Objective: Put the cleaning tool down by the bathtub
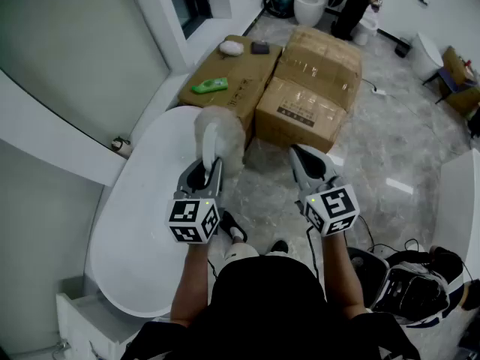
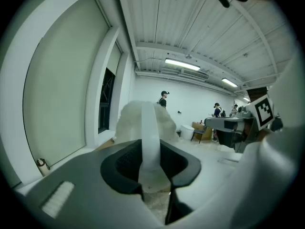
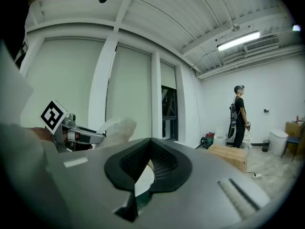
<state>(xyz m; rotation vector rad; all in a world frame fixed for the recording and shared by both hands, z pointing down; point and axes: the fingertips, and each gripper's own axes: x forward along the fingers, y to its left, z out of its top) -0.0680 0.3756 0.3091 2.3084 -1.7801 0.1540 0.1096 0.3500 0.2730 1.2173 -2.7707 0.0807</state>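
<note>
The left gripper [image 1: 208, 165] has its jaws pinching the white handle of the cleaning tool [image 1: 221, 132], whose fluffy head stands just past the jaw tips. The bathtub [image 1: 142, 223] lies below and to the left of those jaws. I'd lower the tool beside the tub's rim, not into it, and only release once the head rests. The right gripper [image 1: 300, 154] has its jaws pressed together, empty.

Count: one tool, one bathtub, apparently three cardboard boxes [image 1: 300, 111] ahead of the jaws.
</note>
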